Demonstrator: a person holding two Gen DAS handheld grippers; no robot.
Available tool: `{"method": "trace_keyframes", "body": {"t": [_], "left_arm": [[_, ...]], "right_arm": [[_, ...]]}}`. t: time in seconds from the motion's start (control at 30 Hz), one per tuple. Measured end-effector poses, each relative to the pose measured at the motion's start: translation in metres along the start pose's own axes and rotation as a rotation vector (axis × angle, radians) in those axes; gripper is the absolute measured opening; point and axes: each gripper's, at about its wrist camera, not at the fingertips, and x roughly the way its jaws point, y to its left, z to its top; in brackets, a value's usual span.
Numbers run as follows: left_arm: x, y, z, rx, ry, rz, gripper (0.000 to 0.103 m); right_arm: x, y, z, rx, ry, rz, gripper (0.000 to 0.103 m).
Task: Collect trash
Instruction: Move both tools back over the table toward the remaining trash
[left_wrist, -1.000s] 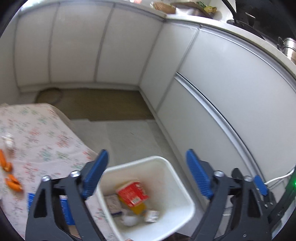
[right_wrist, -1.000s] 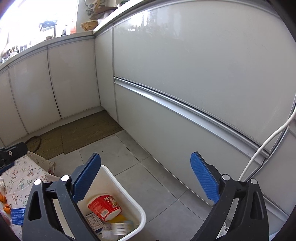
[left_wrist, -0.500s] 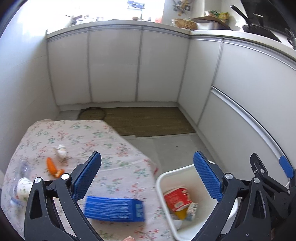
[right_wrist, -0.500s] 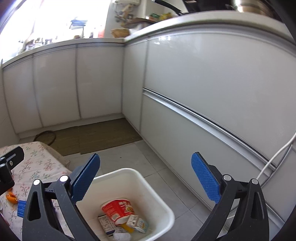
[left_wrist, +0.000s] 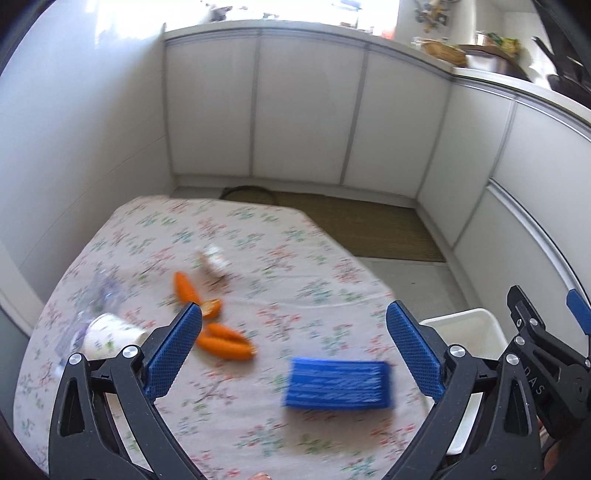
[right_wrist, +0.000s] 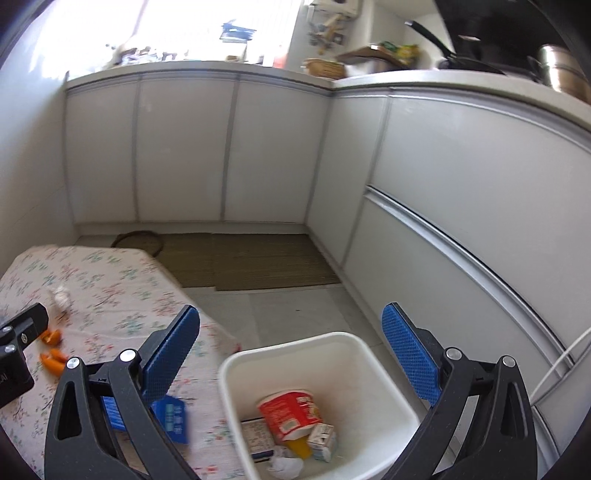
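My left gripper (left_wrist: 293, 345) is open and empty above the floral table (left_wrist: 280, 258). Below it lie a blue packet (left_wrist: 338, 384), orange peels (left_wrist: 221, 341), a paper cup (left_wrist: 110, 338) on its side, a crumpled white scrap (left_wrist: 214, 262) and a clear plastic wrapper (left_wrist: 99, 291). My right gripper (right_wrist: 290, 349) is open and empty above the white bin (right_wrist: 369, 362) beside the table. The bin holds a red cup (right_wrist: 290, 408), small cartons and crumpled paper. The blue packet (right_wrist: 171, 417) shows partly behind the right gripper's left finger.
White kitchen cabinets (right_wrist: 221, 147) run along the back and right. A brown mat (right_wrist: 255, 258) lies on the tiled floor beyond the table. A white cable (right_wrist: 565, 354) hangs at the right. The counter top holds pans and baskets.
My left gripper has swung left from over the bin to over the table, both jaws staying open. The right view has turned left, so the table edge now shows.
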Motion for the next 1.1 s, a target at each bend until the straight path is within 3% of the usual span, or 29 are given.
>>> {"method": "trace_keyframes", "body": {"t": [0.3, 0.67, 0.87, 1.1], "left_arm": [[-0.013, 0.082, -0.019, -0.094, 0.054, 0.156, 0.096], [-0.024, 0.157, -0.062, -0.193, 0.135, 0.237, 0.096], [-0.027, 0.182, -0.086, -0.205, 0.147, 0.249, 0.096], [-0.023, 0.2, -0.087, -0.298, 0.144, 0.169, 0.096]], "right_arm": [[-0.018, 0.067, -0.01, -0.121, 0.015, 0.17, 0.096], [-0.029, 0.127, -0.032, -0.318, 0.05, 0.305, 0.096], [0.005, 0.161, -0.02, -0.391, 0.238, 0.457, 0.096], [0.071, 0.201, 0.013, -0.367, 0.419, 0.508, 0.096]]}}
